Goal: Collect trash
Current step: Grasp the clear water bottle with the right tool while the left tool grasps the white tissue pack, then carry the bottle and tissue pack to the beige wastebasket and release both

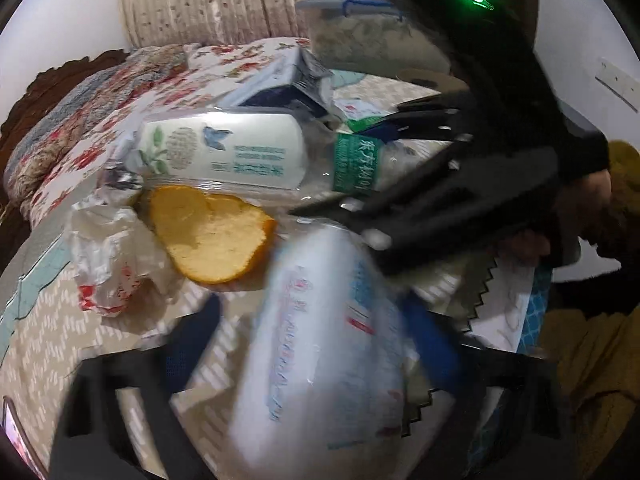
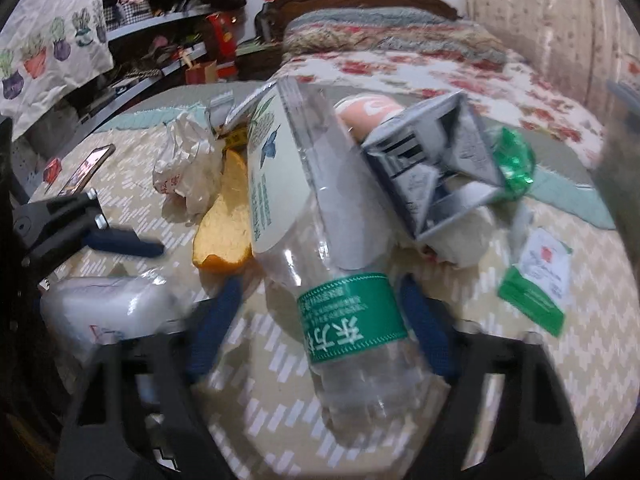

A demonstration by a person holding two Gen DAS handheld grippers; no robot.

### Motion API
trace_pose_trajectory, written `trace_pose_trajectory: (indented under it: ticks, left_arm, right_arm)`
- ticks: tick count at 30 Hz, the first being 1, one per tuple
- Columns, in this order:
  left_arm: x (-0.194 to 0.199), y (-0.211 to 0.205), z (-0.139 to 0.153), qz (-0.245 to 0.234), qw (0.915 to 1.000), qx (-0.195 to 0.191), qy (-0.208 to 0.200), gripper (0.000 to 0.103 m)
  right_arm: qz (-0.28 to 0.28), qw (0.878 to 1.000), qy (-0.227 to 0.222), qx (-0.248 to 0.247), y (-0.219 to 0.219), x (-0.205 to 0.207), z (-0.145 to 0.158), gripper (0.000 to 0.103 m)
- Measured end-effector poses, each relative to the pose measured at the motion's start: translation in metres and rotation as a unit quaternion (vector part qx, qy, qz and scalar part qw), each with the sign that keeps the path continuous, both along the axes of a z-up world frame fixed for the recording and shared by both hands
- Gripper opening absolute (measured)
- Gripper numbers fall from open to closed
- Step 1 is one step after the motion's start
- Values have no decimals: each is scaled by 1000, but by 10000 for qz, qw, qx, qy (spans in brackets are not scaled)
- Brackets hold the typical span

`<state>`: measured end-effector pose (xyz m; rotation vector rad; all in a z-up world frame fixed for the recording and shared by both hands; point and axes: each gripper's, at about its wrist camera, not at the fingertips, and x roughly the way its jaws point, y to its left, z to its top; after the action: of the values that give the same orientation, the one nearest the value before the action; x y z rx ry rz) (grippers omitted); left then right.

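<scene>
Onlooker: Where does the trash sit, and which pieces are being addressed?

Companion: Trash lies heaped on the patterned cover of the bed (image 2: 472,276), well in from its far edge. The right gripper (image 2: 320,320) straddles the clear bottle (image 2: 352,312) at its green label. The left gripper (image 1: 316,332) straddles the white soft pack (image 1: 320,340), which lies on the near side of the heap.

Onlooker: Are the fingers clamped?

Companion: Neither pair appears so. Bed cover shows between one blue finger (image 2: 216,320) and the bottle, and likewise beside the pack. Both pairs are thus released, each set around its item.

Onlooker: How should the step be done well?

Companion: By judgement, centre each item before pinching. The bottle's far end runs under a clear printed package (image 2: 272,184), with a grey carton (image 2: 432,168) and orange peel (image 2: 224,216) close beside it. It should therefore be drawn back toward the near edge rather than lifted straight, or the pile may spill. The thin bottle wall will probably buckle, so grip on the label band. The pack looks soft, so take it across its middle.
</scene>
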<state>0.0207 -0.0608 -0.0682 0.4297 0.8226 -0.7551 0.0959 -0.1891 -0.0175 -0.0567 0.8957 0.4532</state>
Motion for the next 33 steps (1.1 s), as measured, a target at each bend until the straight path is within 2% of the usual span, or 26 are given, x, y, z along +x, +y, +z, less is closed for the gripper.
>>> trace_pose_trajectory:
  ticks: [1,2,4,6,10,15,19,22,25,27,28,31,33]
  left_arm:
    - [1,0,-1,-14,9998,-104,148,53]
    - [1,2,-1,10,9996,-173,218,49]
    - [1,6,0,204,9993,-175,242,35]
    - [4,15,1,494,9980,-241,298,32]
    - [4,44,18,933,9889,-996,591,31]
    - [8,56,47,1108,9773,-1670,688,31]
    - [25,18,68,915,9791,-1692,659,31]
    - [48,-35,80,631,9817,-1617,786,31]
    - [67,-101,86,249,9850,-1474,864,31]
    - [77,-154,89,-97,9851,-1422,963,31]
    - [85,-175,87,-237,9851,-1380,998,31]
    - [101,-251,80,-681,9813,-1283,1265,31]
    - [118,-303,71,-853,9762,-1248,1557,31]
  right_arm:
    - [71,9999,125,40,2,2,-2,43]
    - [90,9995,239,182,3,2,-3,43]
    - [120,9990,209,376,3,-5,0,43]
    - [218,9983,7,545,4,-18,12,42]
    - [304,9925,-385,1121,-7,-43,41,43]
    - [-64,9808,-709,1815,-38,-63,57,43]
    - [-638,9766,-660,1945,-79,-68,47,43]
    - [-1301,9671,-568,2111,-123,-72,35,43]
    - [-2174,9495,-537,2197,-179,-85,26,43]
    - [-2840,9308,-479,2250,-218,-95,20,43]
    - [-3115,9200,-439,2337,-236,-99,17,43]
    - [-3917,8774,-259,2757,-289,-110,3,43]
    - [-4183,8613,-210,2877,-309,-110,-3,43]
